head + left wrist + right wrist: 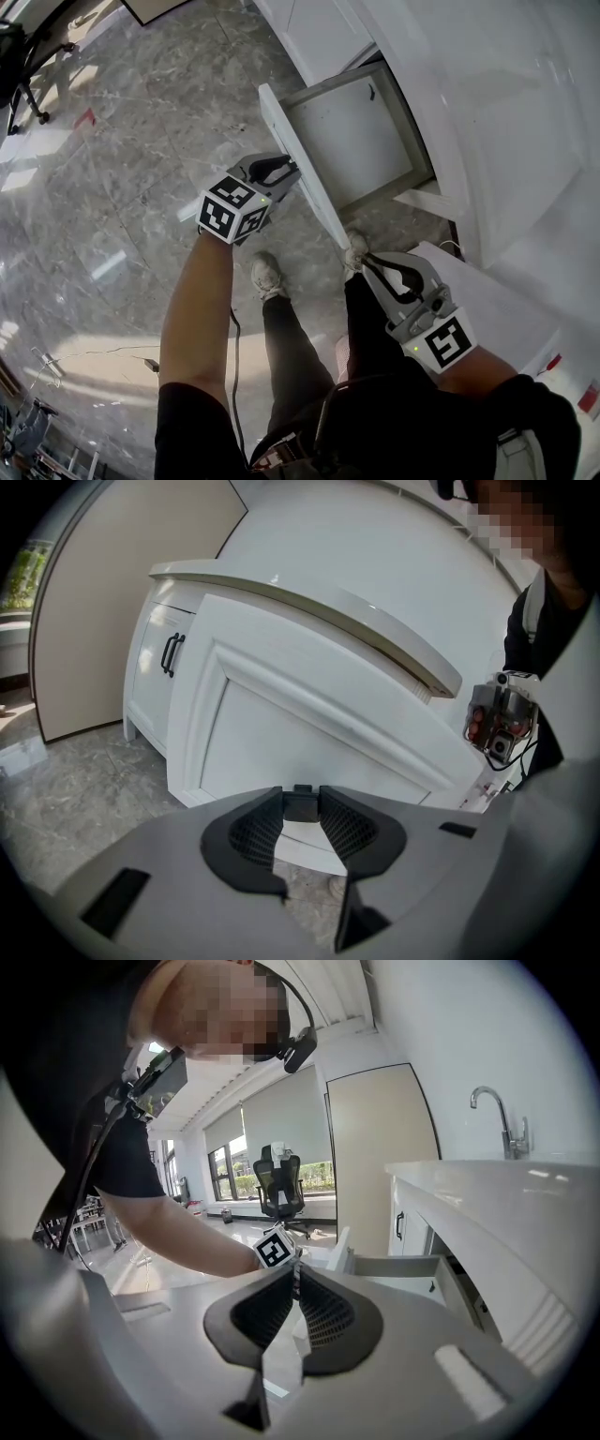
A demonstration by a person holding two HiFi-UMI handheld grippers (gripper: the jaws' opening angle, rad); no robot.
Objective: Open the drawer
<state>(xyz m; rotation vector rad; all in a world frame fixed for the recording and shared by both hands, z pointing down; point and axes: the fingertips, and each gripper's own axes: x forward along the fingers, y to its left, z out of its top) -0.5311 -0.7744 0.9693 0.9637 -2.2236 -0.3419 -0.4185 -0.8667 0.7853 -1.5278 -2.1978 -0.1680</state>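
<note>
The white drawer (352,131) stands pulled out of the cabinet, and nothing lies in it. My left gripper (286,169) is at the drawer's front panel (314,192). In the left gripper view its jaws (300,819) close on the small dark handle (301,805) at the panel's (309,733) edge. My right gripper (370,264) hovers near the panel's nearer corner, apart from it. Its jaws (294,1279) are shut with nothing between them. The open drawer (412,1267) and the left gripper's marker cube (273,1251) show beyond them.
A white countertop (309,597) overhangs the drawer, with a tap (502,1115) on it. A cupboard door with a black handle (171,653) is to the left. My shoes (267,274) stand on the marble floor (122,141) below the drawer. An office chair (281,1180) stands far off.
</note>
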